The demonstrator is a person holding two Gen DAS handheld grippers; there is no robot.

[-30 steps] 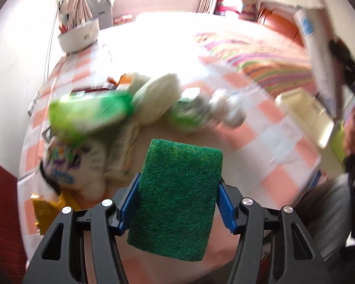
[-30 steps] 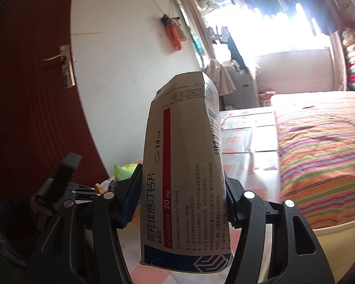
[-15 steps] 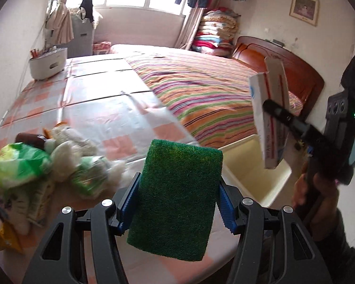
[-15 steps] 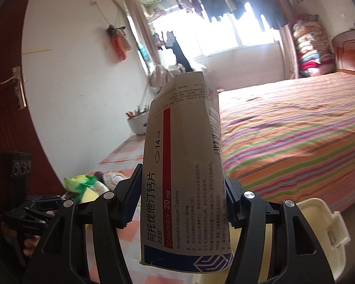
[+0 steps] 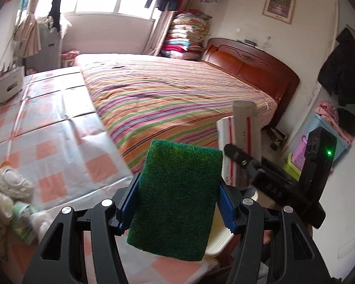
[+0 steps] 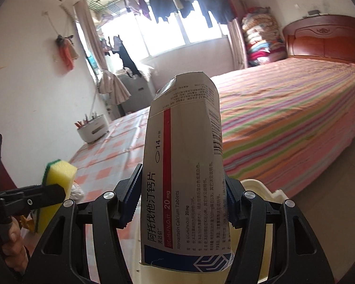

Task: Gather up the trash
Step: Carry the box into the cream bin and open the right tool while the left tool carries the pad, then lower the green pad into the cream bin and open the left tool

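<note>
Both grippers loaded: left gripper [image 5: 176, 207] clamps a green-and-yellow sponge [image 5: 176, 200], right gripper [image 6: 181, 198] clamps a medicine box [image 6: 184, 184].

Left wrist view, left to right: trash pile [image 5: 9, 201] of crumpled wrappers at lower left edge on the checked tablecloth [image 5: 47, 127]; white caddy [image 5: 7, 86] upper left; sponge upright between the blue pads, lower centre; striped bed [image 5: 177, 97] mid frame; medicine box just right of sponge, pinched by the right gripper [image 5: 242, 165]; cream bin [image 5: 221, 234] partly hidden below both. Right wrist view: sponge lower left in the left gripper's fingers [image 6: 47, 193]; box centre, upright; bin rim [image 6: 260, 187] under it, lower right.
</note>
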